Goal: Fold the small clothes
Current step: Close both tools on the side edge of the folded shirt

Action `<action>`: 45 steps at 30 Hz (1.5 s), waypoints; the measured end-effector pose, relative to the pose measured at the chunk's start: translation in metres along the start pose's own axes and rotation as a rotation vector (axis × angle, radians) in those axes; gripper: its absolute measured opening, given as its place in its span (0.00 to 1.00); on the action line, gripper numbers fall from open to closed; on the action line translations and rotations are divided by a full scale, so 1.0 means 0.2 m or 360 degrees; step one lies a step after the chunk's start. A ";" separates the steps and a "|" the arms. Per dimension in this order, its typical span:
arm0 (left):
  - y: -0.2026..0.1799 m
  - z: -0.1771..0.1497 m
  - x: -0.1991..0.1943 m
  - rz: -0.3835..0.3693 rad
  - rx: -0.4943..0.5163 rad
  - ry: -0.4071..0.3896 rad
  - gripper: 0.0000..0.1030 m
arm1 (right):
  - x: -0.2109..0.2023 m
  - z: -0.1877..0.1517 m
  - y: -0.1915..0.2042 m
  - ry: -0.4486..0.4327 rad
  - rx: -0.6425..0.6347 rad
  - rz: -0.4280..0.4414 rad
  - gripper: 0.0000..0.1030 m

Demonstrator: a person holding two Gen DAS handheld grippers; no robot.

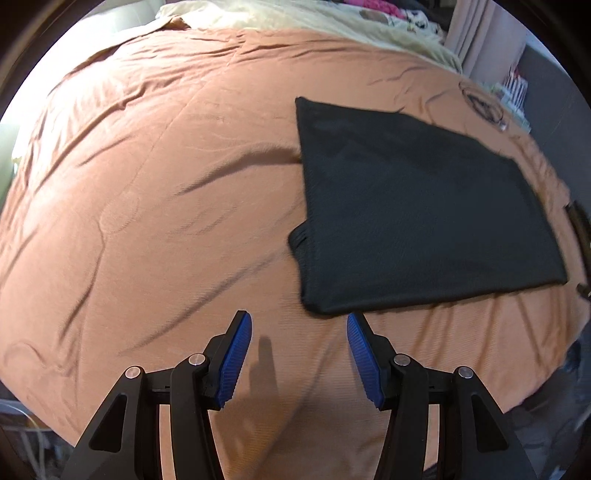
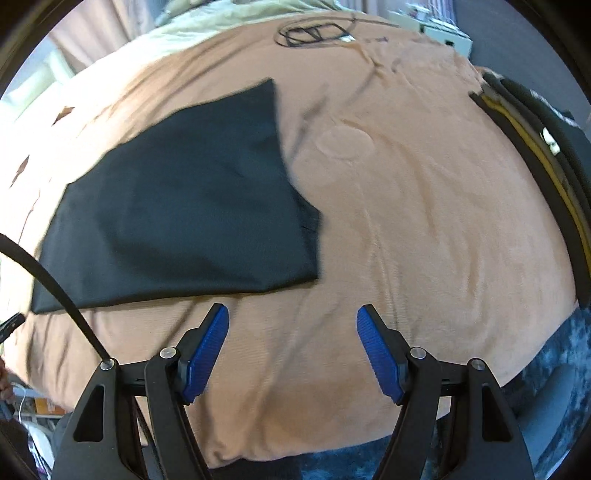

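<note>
A dark folded garment (image 1: 413,210) lies flat on the orange-brown bed cover (image 1: 166,184), right of centre in the left wrist view. In the right wrist view the same garment (image 2: 184,206) lies left of centre. My left gripper (image 1: 299,325) hangs open just below the garment's near left corner, with only bed cover between its blue pads. My right gripper (image 2: 292,317) is open too, below and right of the garment's near right corner, with nothing between its pads.
A coil of black cable (image 2: 317,31) lies on the cover at the far side. A stack of dark and yellow folded items (image 2: 532,147) sits at the bed's right edge. Pale bedding (image 1: 295,18) lies at the far end. A black strap (image 2: 48,277) crosses the lower left.
</note>
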State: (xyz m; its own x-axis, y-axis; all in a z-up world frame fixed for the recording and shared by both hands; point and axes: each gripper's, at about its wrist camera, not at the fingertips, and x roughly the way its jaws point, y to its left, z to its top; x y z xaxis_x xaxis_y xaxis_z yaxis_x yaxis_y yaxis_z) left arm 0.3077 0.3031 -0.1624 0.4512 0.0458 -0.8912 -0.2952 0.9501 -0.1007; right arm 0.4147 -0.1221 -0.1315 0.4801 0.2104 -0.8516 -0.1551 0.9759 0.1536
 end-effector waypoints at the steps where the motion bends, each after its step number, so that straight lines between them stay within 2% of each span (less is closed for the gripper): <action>1: 0.00 0.00 -0.01 -0.0038 -0.0031 -0.0006 0.54 | -0.02 0.00 0.02 -0.0008 -0.0015 0.0020 0.64; 5: 0.00 0.04 0.00 -0.0144 -0.0150 -0.0040 0.54 | -0.11 0.03 0.09 -0.0062 -0.0042 0.0133 0.58; 9: 0.01 0.04 0.03 -0.0224 -0.0238 -0.0028 0.54 | -0.15 0.06 0.19 -0.0073 -0.0119 0.0174 0.51; 19: 0.01 0.00 0.17 -0.0229 -0.0350 0.0057 0.50 | -0.07 0.14 0.42 -0.0049 -0.0229 0.0268 0.41; 27: 0.05 0.01 0.21 -0.0251 -0.0454 0.0019 0.49 | 0.10 0.21 0.61 0.0031 -0.0304 0.0290 0.31; 29: 0.06 0.01 0.21 -0.0249 -0.0465 0.0011 0.45 | 0.13 0.23 0.64 0.0055 -0.0317 0.0297 0.28; 31: 0.07 0.01 0.21 -0.0244 -0.0483 0.0007 0.30 | 0.18 0.23 0.68 0.0082 -0.0324 0.0301 0.26; 33: 0.08 0.00 0.21 -0.0217 -0.0485 0.0005 0.20 | 0.23 0.23 0.71 0.0113 -0.0330 0.0312 0.23; 39: 0.08 -0.02 0.19 -0.0254 -0.0464 -0.0020 0.08 | 0.39 0.24 0.81 0.0192 -0.0374 0.0323 0.19; 45: 0.13 -0.02 0.16 -0.0327 -0.0511 -0.0038 0.06 | 0.57 0.18 0.89 0.0338 -0.0396 0.0424 0.15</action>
State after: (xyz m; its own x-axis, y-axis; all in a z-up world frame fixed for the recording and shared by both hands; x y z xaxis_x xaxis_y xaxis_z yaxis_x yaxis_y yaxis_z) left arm 0.3124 0.3276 -0.1952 0.5468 -0.1248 -0.8279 -0.4436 0.7955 -0.4129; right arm 0.4734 0.0785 -0.1822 0.2101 0.4115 -0.8868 -0.4659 0.8396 0.2792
